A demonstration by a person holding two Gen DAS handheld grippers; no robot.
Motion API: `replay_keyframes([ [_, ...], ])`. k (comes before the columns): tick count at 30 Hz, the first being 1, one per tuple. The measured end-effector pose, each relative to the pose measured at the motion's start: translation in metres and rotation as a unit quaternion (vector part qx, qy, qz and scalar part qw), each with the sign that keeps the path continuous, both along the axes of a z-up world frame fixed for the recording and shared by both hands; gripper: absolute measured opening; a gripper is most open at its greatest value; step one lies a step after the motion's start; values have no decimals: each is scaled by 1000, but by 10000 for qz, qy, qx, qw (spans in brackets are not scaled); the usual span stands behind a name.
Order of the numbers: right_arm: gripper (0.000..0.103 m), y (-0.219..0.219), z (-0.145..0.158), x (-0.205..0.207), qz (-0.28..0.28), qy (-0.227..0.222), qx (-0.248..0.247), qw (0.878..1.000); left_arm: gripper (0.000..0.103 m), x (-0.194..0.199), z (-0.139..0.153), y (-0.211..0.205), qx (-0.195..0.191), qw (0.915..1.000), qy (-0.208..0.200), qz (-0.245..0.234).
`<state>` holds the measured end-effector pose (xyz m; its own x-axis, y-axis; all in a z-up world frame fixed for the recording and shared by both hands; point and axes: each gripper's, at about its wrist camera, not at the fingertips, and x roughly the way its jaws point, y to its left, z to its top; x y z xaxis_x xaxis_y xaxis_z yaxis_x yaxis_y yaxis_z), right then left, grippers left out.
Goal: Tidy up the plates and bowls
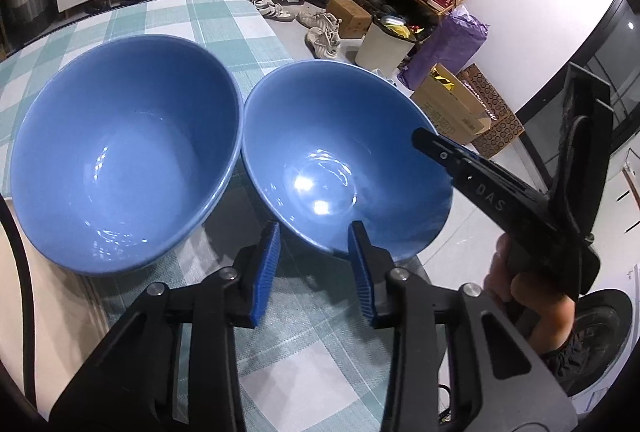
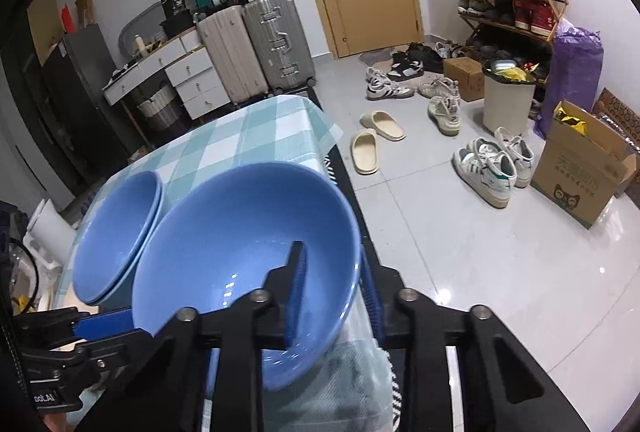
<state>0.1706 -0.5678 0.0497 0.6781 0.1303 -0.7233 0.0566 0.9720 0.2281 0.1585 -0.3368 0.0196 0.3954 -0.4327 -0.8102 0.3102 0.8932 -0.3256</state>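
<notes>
Two blue bowls stand side by side on the checked tablecloth (image 1: 304, 364). The left bowl (image 1: 124, 160) looks like two stacked bowls in the right wrist view (image 2: 116, 232). The right bowl (image 1: 340, 160) is tilted and overhangs the table edge. My right gripper (image 2: 332, 296) is shut on its rim, one finger inside, one outside; its arm shows in the left wrist view (image 1: 500, 192). My left gripper (image 1: 316, 272) is open, its blue pads (image 1: 268, 272) astride the near rim of the right bowl, not pressing it.
The table's right edge (image 2: 340, 168) drops to a tiled floor with slippers (image 2: 372, 140), sneakers, a cardboard box (image 2: 580, 168), a white bin (image 2: 508, 100) and a shoe rack. Suitcases and drawers stand beyond the table's far end.
</notes>
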Motion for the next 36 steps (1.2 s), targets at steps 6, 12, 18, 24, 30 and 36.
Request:
replay_keyframes([
  [6,17,-4,-1,-5,-71,-25,-7,10000,30,0,1,-2,167,9997,-155,-87],
  [12,17,-4,-1,-15,-132,-42,4,9999,31,-2,2,-1,160,9995,-230,-163],
  [18,17,-3,8,-27,-222,-148,-38,9996,30,-10,11,0,122,9989,-366,-278],
  [24,17,0,31,-40,-291,-357,-189,9988,31,-19,29,5,-13,9976,-578,-387],
  [30,17,9,60,-53,-387,-595,-342,9969,31,-26,51,14,-106,9960,-758,-453],
  [36,17,20,90,-62,-391,-847,-366,9950,31,-35,77,29,-225,9944,-938,-441],
])
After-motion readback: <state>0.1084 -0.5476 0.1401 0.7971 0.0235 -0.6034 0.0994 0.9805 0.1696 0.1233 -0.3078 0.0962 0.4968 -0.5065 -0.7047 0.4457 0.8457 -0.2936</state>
